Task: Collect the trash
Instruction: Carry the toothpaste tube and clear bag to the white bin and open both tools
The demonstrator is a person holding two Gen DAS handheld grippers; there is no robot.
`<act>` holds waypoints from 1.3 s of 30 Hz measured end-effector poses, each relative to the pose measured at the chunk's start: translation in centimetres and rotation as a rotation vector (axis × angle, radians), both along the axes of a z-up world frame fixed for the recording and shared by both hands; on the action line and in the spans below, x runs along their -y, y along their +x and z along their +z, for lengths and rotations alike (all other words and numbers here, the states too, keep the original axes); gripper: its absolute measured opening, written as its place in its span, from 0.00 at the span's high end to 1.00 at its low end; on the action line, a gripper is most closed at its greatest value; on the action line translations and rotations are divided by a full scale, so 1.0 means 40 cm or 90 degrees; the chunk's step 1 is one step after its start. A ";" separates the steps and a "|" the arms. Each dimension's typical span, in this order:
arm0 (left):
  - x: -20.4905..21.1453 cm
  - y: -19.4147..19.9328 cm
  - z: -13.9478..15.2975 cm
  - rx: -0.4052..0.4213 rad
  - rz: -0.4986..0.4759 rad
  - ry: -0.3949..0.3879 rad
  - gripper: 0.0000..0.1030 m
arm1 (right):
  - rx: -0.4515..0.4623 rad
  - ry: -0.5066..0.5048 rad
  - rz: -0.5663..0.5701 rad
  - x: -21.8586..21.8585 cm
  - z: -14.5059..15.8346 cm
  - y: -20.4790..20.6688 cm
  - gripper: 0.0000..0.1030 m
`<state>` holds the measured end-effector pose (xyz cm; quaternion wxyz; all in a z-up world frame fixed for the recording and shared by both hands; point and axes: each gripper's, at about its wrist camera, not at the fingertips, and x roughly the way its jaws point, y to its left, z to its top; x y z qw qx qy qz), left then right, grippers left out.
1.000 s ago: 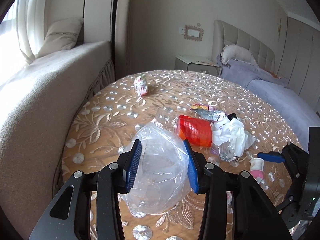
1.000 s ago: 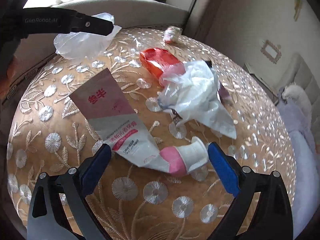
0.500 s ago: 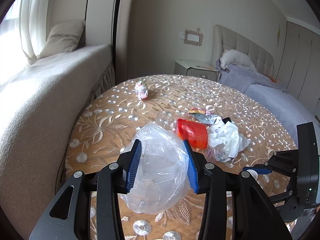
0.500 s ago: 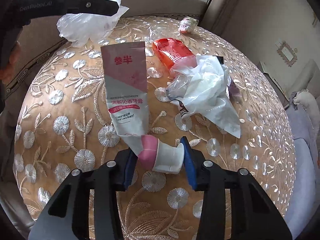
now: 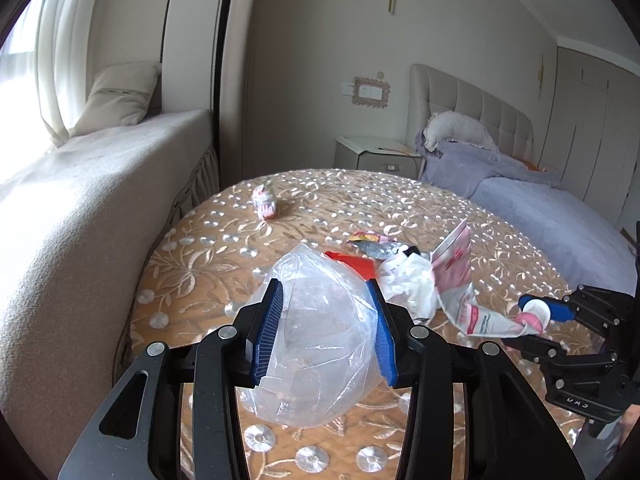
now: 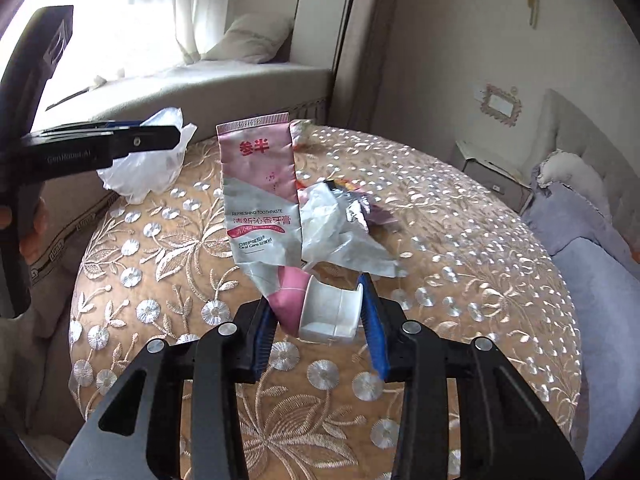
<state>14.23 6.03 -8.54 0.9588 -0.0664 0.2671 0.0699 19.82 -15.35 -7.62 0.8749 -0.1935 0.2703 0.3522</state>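
The right gripper is pinching the tube by its cap. The left gripper is clamping a bag, seemingly empty

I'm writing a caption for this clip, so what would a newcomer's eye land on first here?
Likely the toothpaste tube, clamped at its white cap end by the right gripper and standing up off the round embroidered table. Next, the clear plastic bag bulging between the left gripper fingers, with crumpled wrappers heaped mid-table.
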 end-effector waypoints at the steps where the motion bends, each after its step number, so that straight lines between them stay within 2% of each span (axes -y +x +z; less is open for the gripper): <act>1: 0.018 -0.003 0.004 0.004 -0.011 -0.001 0.60 | 0.009 0.007 -0.011 0.018 0.011 -0.010 0.61; 9: 0.210 -0.026 0.006 0.015 -0.127 0.001 0.60 | 0.069 0.048 -0.103 0.202 0.075 -0.105 0.61; 21: 0.534 -0.066 -0.017 0.009 -0.309 0.022 0.59 | 0.096 0.055 -0.239 0.468 0.071 -0.238 0.61; 28: 0.717 -0.088 -0.053 -0.007 -0.411 0.058 0.59 | 0.090 0.055 -0.314 0.602 0.038 -0.283 0.61; 35: 0.885 -0.106 -0.100 -0.043 -0.508 0.075 0.59 | 0.058 0.066 -0.375 0.701 -0.016 -0.313 0.60; 39: 0.953 -0.111 -0.137 -0.063 -0.542 0.094 0.59 | 0.035 0.077 -0.405 0.744 -0.045 -0.323 0.60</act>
